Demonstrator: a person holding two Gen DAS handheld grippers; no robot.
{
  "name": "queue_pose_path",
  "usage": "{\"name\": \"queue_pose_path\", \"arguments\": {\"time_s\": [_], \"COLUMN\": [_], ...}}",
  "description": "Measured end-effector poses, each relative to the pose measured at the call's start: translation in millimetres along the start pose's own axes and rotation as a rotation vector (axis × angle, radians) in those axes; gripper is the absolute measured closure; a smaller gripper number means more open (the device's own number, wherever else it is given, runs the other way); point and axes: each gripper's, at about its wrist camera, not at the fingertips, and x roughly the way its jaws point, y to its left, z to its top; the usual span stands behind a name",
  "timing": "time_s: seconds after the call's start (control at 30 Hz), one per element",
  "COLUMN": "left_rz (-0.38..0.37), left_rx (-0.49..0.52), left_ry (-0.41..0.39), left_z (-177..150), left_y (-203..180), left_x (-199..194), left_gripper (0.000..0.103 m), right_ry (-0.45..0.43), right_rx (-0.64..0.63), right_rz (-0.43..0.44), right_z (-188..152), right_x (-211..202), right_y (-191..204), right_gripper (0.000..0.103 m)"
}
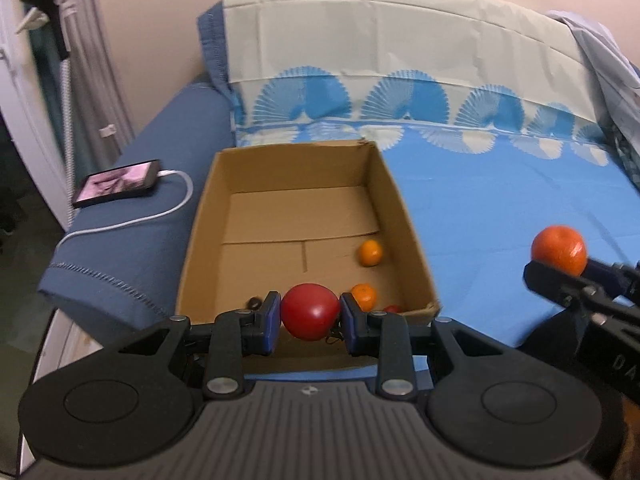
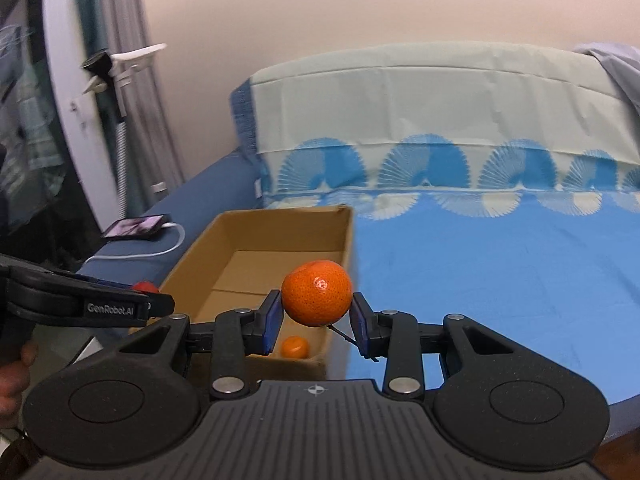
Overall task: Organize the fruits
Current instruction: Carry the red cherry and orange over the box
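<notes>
My left gripper (image 1: 310, 312) is shut on a round red fruit (image 1: 310, 311), held over the near edge of an open cardboard box (image 1: 288, 168) on the bed. On the box floor lie two small oranges (image 1: 370, 253) (image 1: 364, 295), a small red fruit (image 1: 392, 309) and a dark item (image 1: 254, 302). My right gripper (image 2: 316, 308) is shut on an orange (image 2: 317, 293), held above the box's (image 2: 280, 228) near right corner. It also shows in the left wrist view, where the orange (image 1: 559, 249) is right of the box. The left gripper (image 2: 152, 300) enters the right wrist view from the left.
A phone (image 1: 116, 184) on a white cable (image 1: 176, 196) lies on a dark blue folded cover (image 1: 132, 240) left of the box. A patterned pillow (image 1: 400, 60) leans on the wall behind. Blue sheet (image 1: 500, 200) spreads right of the box. A hand (image 2: 16, 376) holds the left gripper.
</notes>
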Motion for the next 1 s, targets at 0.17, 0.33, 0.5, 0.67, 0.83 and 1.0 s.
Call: {"name": "queue_pose_path", "arguments": {"time_s": [0.17, 0.33, 0.5, 0.67, 0.83, 1.0], "left_rz": [-0.013, -0.022, -0.031, -0.035, -0.033, -0.026], "left_rx": [-0.033, -0.048, -0.054, -0.065, -0.071, -0.078], "left_ry": [0.011, -0.012, -0.024, -0.027, -0.014, 0.003], "left_z": [-13.9, -15.2, -15.9, -15.0, -14.8, -12.4], "left_y": [15.0, 21.2, 23.9, 27.0, 27.6, 30.1], "left_x": [-9.6, -16.8, -21.2, -20.7, -16.6, -8.3], "left_gripper": [0.068, 0.068, 0.068, 0.068, 0.068, 0.068], "right_ry": [-0.037, -0.056, -0.062, -0.051, -0.041, -0.018], "right_rx": [-0.071, -0.137, -0.158, -0.162, -0.163, -0.160], "right_rz": [0.003, 0.012, 0.006, 0.007, 0.010, 0.015], "right_z": [0.5, 0.8, 2.9, 1.8, 3.8, 4.6], "right_x": [-14.0, -20.4, -22.4, -22.0, -17.9, -9.1], "right_y": [21.4, 39.9, 48.1, 46.1, 46.2, 44.5], "right_gripper": [0.065, 0.065, 0.065, 0.065, 0.065, 0.065]}}
